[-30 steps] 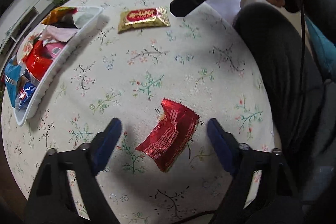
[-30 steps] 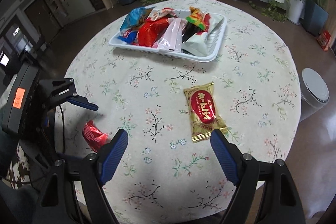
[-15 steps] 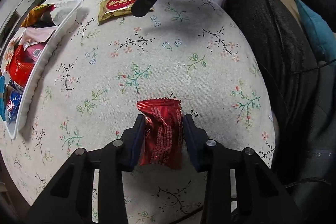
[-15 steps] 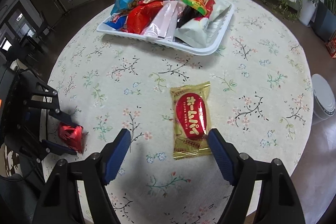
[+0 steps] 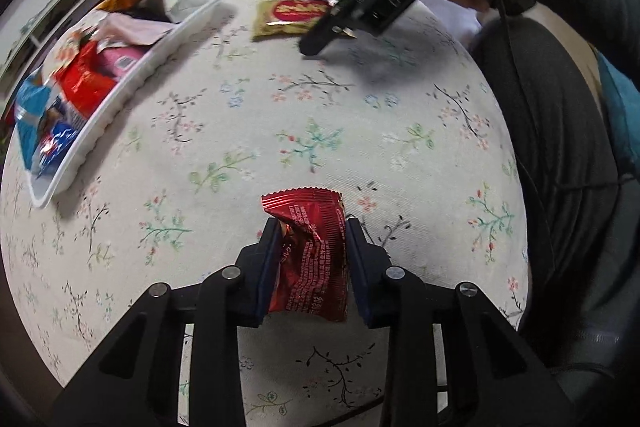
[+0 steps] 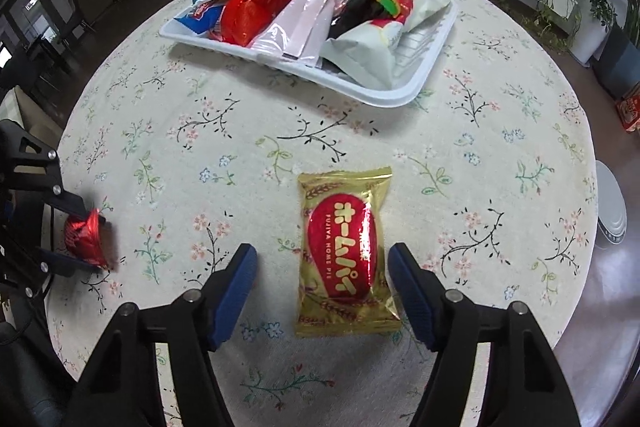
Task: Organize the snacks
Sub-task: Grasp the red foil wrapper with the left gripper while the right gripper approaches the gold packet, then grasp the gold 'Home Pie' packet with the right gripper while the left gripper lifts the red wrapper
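Observation:
A crumpled red foil snack packet (image 5: 308, 259) lies near the table's front edge, and my left gripper (image 5: 314, 227) is closing, its blue pads pressing both sides of it. The right wrist view shows the same packet (image 6: 84, 241) at the far left. A gold packet with a red oval label (image 6: 344, 251) lies flat on the flowered cloth. My right gripper (image 6: 322, 253) straddles it with its jaws closing, both pads still apart from the wrapper. A white tray (image 6: 384, 95) behind it holds several snack packets.
The round table carries a flowered cloth (image 6: 240, 131). A person's dark-clad leg (image 5: 560, 155) presses against the table's right side in the left wrist view. A white round object (image 6: 610, 203) sits on the floor to the right. Plants and a low shelf stand behind.
My left gripper went from wide open around the red packet to pinching it. My right gripper sank toward the gold packet, which now lies between its narrowing jaws.

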The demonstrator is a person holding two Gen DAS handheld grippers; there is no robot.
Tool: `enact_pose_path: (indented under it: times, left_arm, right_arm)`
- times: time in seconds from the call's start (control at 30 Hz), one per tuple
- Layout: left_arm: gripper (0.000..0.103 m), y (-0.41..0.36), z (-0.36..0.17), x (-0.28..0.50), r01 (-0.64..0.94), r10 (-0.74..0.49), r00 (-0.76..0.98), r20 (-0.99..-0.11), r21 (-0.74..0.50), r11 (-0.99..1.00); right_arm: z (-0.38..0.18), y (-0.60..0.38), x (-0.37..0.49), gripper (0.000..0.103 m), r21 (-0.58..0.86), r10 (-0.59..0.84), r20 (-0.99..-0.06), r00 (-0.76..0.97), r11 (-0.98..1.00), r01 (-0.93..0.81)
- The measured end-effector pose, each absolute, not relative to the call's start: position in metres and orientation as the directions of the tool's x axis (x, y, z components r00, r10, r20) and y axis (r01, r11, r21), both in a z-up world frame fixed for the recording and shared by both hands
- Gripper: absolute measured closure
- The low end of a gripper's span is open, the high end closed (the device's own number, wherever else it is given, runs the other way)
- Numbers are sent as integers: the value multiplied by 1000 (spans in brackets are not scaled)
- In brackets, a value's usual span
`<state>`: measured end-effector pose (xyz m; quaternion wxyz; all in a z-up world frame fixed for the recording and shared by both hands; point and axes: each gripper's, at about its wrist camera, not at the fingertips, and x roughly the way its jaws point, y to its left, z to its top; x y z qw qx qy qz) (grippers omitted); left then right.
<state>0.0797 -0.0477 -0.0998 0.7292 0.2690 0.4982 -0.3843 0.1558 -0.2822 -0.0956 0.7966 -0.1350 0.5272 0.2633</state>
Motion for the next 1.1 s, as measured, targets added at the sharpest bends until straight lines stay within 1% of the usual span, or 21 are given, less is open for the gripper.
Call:
enact_pose_path:
  times: [0.07, 0.1, 0.17, 0.2, 0.23, 0.5, 0.9, 1.1]
  left_arm:
    - [73, -44, -97, 85, 806, -294, 231, -927, 13, 591]
    - [73, -42, -96, 88, 792, -292, 246, -924, 18, 610]
    - [73, -38, -92, 91, 766, -292, 269, -918, 21, 643]
    - [73, -35, -90, 93, 753, -294, 280, -914, 19, 658]
    - [73, -34, -88, 91, 742, -295, 291, -910, 20, 671]
    - [73, -20, -70, 89, 682, -298, 349, -888, 22, 731]
    - [73, -16, -52, 107, 627, -318, 405, -857, 7, 779]
    - [73, -11, -30, 133, 581, -339, 453, -824, -15, 814]
  right_arm:
    - [-95, -280, 156, 44, 45, 259, -914, 311, 828, -559]
    - [-95, -280, 156, 47, 42, 254, -916, 312, 831, -555]
    - [-94, -281, 156, 62, 40, 247, -917, 314, 839, -543]
    - [-93, -282, 157, 64, 44, 248, -917, 313, 842, -538]
    - [-93, -282, 157, 69, 51, 252, -916, 311, 845, -532]
    - [-88, -284, 146, 69, 87, 288, -899, 329, 856, -510]
    - [-42, -277, 146, 69, 178, 403, -834, 378, 844, -505]
    - [-25, -272, 158, 69, 223, 436, -800, 412, 854, -471]
